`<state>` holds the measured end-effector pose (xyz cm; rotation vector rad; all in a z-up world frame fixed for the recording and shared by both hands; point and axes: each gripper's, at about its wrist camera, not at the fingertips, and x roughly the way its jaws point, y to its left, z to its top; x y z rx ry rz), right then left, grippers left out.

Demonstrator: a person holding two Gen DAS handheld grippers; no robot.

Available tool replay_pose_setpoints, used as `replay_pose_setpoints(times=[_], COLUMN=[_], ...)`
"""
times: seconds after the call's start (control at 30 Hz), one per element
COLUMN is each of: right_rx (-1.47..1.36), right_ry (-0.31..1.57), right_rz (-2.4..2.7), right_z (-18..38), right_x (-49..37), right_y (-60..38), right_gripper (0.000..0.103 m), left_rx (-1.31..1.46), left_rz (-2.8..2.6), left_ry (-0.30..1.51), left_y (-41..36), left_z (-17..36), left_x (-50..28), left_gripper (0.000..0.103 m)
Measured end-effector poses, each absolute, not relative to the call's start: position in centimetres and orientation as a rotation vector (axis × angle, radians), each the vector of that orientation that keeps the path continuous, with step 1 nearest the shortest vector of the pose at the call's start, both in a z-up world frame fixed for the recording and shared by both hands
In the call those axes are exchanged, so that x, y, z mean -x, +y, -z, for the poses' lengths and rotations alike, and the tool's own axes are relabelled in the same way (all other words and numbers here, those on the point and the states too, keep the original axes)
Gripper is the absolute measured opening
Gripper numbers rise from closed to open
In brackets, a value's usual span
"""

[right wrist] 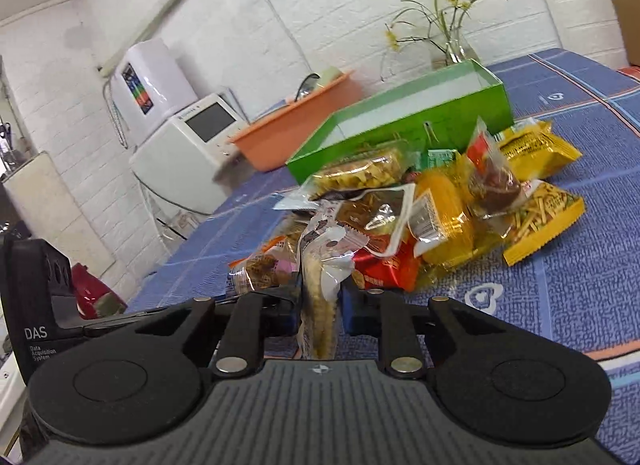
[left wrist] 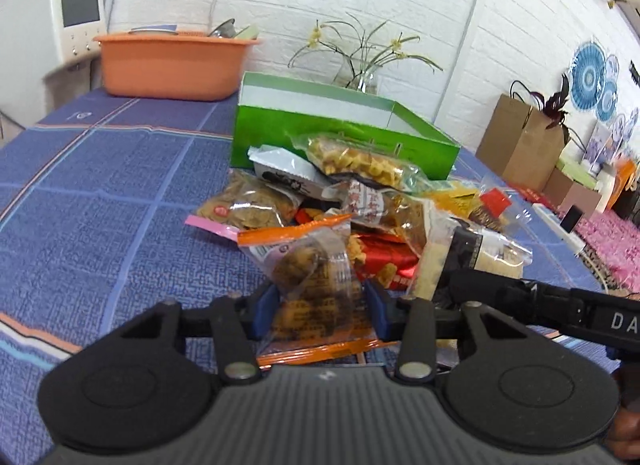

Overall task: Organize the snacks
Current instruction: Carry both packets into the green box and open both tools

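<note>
A pile of snack packets (left wrist: pixel 372 201) lies on the blue checked tablecloth in front of an open green box (left wrist: pixel 344 133) with a white inside. My left gripper (left wrist: pixel 318 305) is shut on a clear packet with orange edges (left wrist: pixel 308 277) at the near side of the pile. My right gripper (right wrist: pixel 320 309) is shut on a clear packet of pale crackers (right wrist: pixel 318 297), held upright at the pile's near edge (right wrist: pixel 400 217). The green box (right wrist: pixel 400 133) stands behind the pile in the right wrist view. The right gripper's body (left wrist: pixel 560 305) crosses the left view's right side.
An orange basin (left wrist: pixel 172 65) with dishes stands at the table's far left corner, beside a white appliance (left wrist: pixel 60 25). A glass vase with a plant (left wrist: pixel 360 61) stands behind the box. Brown paper bags (left wrist: pixel 520 141) stand beyond the table on the right.
</note>
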<state>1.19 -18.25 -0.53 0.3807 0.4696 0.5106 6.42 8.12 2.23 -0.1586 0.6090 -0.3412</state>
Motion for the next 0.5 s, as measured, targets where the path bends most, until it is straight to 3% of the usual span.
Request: replay_pose_setpoints(times=[0.27,0.5], right_rx=[-0.51,-0.641], right_ry=[0.5,0.275], right_rz=[-0.637,-0.576], right_z=[-2.4,-7.6], right_x=[-4.2,-11.0], right_y=[-21.0,-24.6], right_gripper=[0.034,0.034], left_rx=[0.221,0.165], left_rz=[0.345,0.339], left_ry=[0.515,0.402], left_y=[9.4,6.6], left_z=[-6.8,-12.9], left_x=[-7.2,-15.2], left_gripper=[0.044,0.044])
